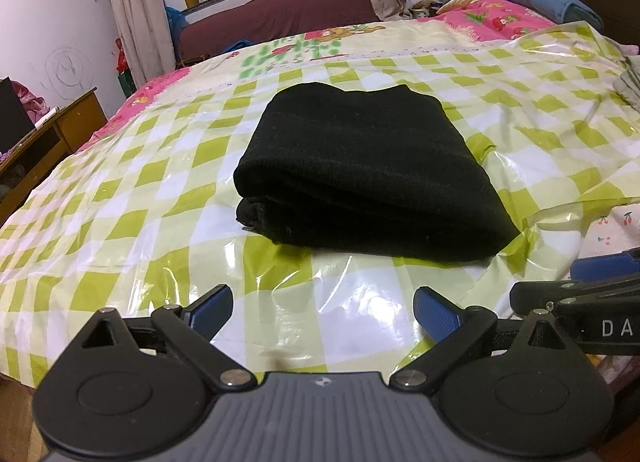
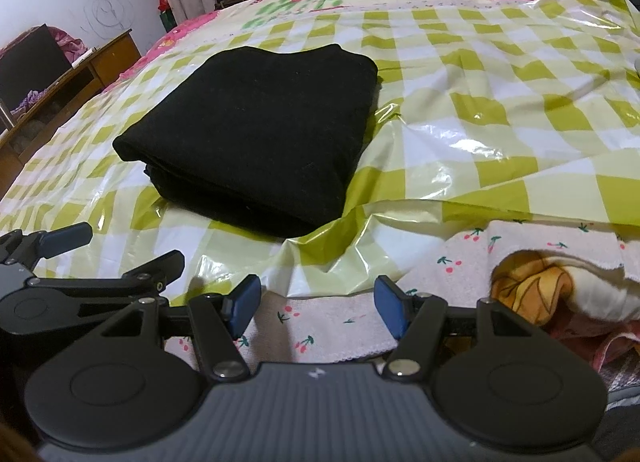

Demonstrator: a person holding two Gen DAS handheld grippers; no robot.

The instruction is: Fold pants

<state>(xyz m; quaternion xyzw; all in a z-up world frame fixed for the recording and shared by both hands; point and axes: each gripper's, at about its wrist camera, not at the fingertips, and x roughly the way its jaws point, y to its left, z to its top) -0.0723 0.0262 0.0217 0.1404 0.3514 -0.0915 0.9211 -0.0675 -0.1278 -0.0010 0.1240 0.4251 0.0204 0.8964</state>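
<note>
Black fabric pants, folded into a thick rectangular bundle, lie on a glossy green-and-white checked plastic sheet spread over a bed. The left gripper hovers just short of the bundle's near edge, blue-padded jaws spread wide and empty. The right gripper sits beside it over a cherry-print white cloth, jaws likewise wide apart, gripping nothing.
</note>
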